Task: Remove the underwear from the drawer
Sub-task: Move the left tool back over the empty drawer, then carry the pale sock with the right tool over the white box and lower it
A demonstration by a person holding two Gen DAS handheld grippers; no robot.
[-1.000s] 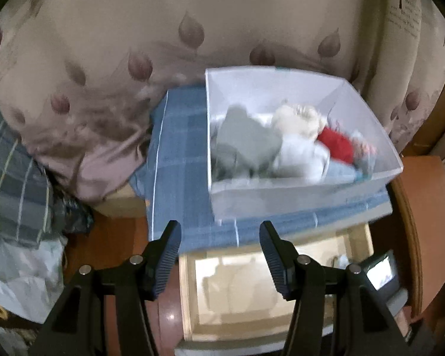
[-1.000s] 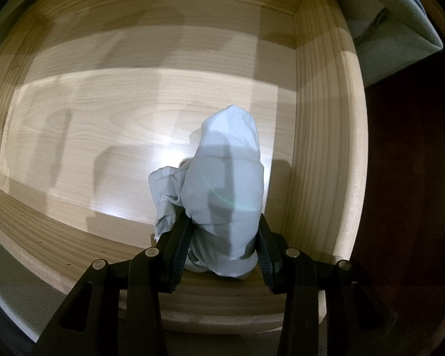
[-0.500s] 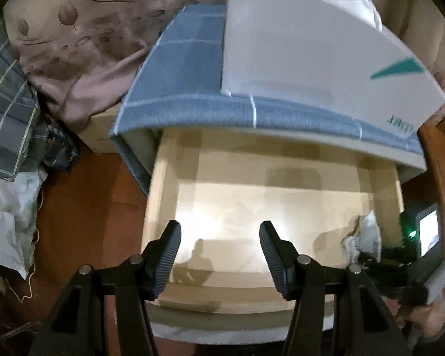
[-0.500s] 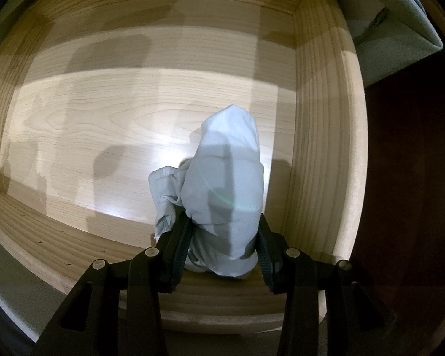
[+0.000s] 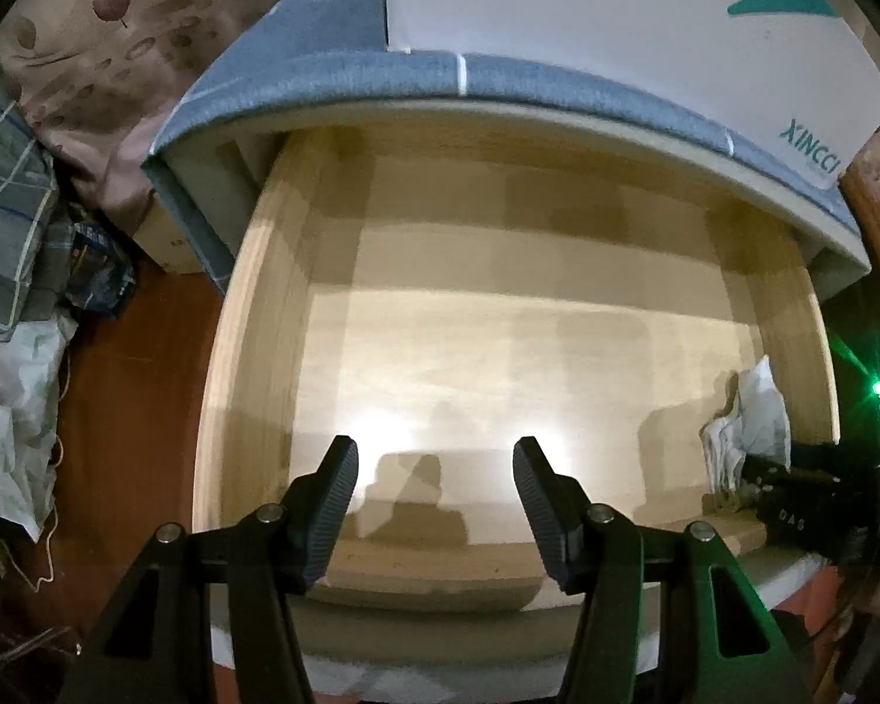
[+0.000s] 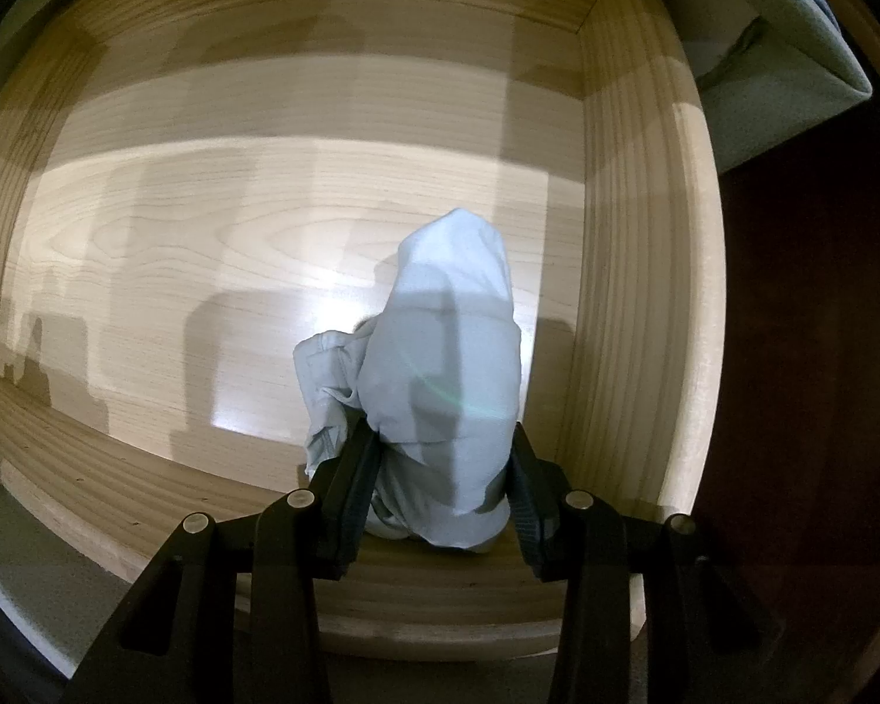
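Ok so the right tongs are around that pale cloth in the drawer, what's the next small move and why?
Probably lift the right tongs straight up. Their pads already press both sides of the pale underwear, which stands bunched near the drawer's right wall, so a vertical lift should clear the wall without dragging. The left tongs hang open with nothing between them over bare drawer floor, so they need not help.

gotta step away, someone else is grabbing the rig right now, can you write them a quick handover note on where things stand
Right gripper: shut on the pale underwear, low in the drawer by its right wall.
Left gripper: open, holding nothing, over the drawer's bare left half.
White box sits on the blue-covered top above the drawer; what it holds is not visible.
Done: drawer open, underwear gripped.
Left: lift the underwear out of the drawer. No other garment shows inside.
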